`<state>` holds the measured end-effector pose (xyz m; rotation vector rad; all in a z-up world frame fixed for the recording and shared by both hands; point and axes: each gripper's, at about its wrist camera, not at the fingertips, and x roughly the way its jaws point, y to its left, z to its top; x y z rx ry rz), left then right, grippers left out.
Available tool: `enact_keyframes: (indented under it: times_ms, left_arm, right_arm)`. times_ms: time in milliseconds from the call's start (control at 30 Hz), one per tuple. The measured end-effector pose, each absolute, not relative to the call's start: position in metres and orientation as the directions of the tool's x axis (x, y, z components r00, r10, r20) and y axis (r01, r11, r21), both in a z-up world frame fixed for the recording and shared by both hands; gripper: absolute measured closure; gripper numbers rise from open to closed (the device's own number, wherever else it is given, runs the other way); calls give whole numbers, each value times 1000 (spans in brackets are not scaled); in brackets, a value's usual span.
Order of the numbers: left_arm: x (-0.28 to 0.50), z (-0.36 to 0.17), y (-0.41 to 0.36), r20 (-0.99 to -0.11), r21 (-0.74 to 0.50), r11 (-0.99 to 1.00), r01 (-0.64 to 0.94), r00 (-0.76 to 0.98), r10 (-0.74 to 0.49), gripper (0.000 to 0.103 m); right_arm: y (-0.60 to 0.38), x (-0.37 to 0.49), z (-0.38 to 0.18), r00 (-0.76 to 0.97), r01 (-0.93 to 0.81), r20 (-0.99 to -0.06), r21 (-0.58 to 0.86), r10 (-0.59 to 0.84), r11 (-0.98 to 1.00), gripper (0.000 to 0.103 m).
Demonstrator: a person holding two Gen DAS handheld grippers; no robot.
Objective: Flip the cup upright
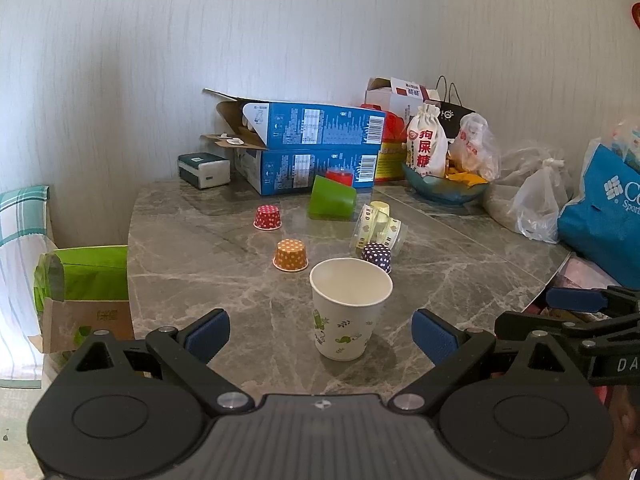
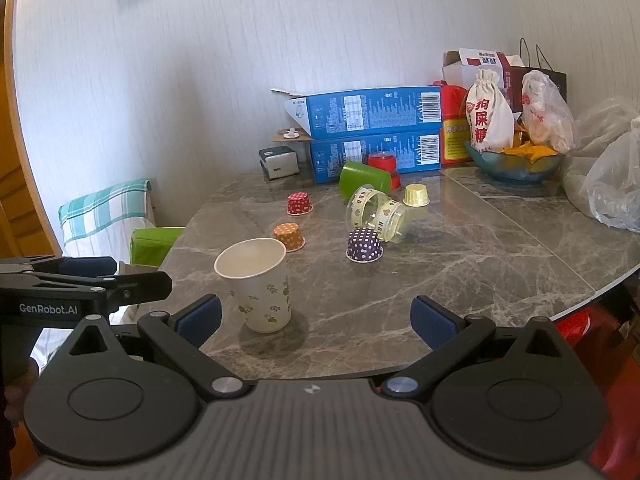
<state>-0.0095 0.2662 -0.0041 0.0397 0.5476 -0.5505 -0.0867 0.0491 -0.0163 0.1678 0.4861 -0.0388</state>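
Paper cup (image 1: 349, 307) upright; left gripper (image 1: 320, 334) and right gripper (image 2: 316, 320) both spread, empty; a careless nudge could topple it

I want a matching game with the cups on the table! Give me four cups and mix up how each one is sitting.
Things:
1. white paper cup
2. green cup
3. clear cup with HDD ribbon
4. purple dotted cup

States:
A. see-through, lying on its side
B. standing upright, mouth open to the top
C. upside down, wide rim on the table
D. solid colour, tipped on its side by the blue boxes

Right pairs: 1-B, 2-D, 3-A, 4-C
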Motion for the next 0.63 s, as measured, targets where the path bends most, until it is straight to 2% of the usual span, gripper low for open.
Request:
enact_keyframes:
  times_ms: [633]
  left_arm:
    - [-6, -9, 262, -505, -116, 854, 507, 710, -490, 4]
  right_arm:
    - [48, -81, -21, 874, 84, -487, 155, 2, 984, 1]
